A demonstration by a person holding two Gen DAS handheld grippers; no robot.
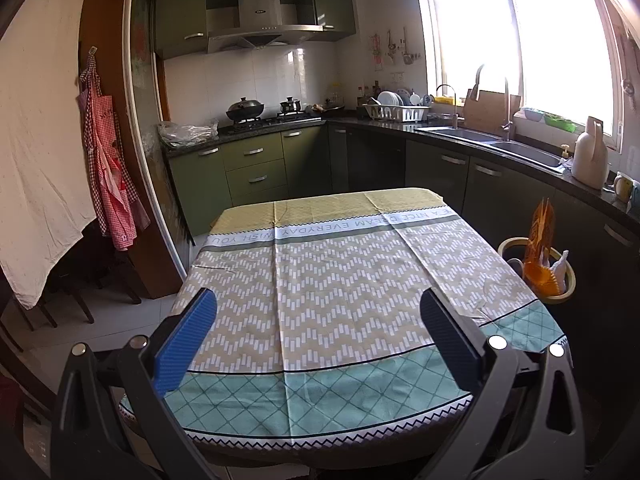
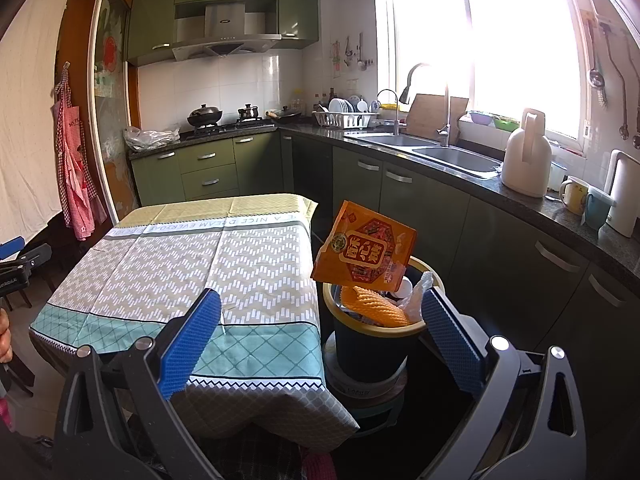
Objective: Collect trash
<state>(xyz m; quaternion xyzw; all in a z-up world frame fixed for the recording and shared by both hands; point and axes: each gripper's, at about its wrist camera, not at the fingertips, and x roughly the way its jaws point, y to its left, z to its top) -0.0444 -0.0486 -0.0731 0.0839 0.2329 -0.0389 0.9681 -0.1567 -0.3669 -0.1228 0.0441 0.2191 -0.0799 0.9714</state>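
Your left hand-held gripper [image 1: 318,334] hangs over the near end of the surface [image 1: 340,280], jaws spread wide w/ nothing between them. The surface wears a patterned cloth: beige zigzag in the middle, teal lattice band near you, yellow strip at the far end.

Your right hand-held gripper [image 2: 320,336] is also spread wide and holds nothing. It sits just off the surface's right edge, pointed at the trash bin [image 2: 374,350], a dark bin w/ a yellow rim standing right beside the surface. An orange snack packet [image 2: 364,254] w/ red print is tilted above the bin's rim; can't tell if it rests on the contents or is in the air. It's not touching either finger. Inside the bin: an orange ridged wrapper [image 2: 378,306] and a crumpled white plastic bag [image 2: 416,300], piled up to the rim.

From the left view the same bin [image 1: 560,300] shows past the surface's right side, orange packet [image 1: 540,236] sticking up out of it.

Behind: green cabinets, stove, sink [image 2: 456,160] under a bright window.
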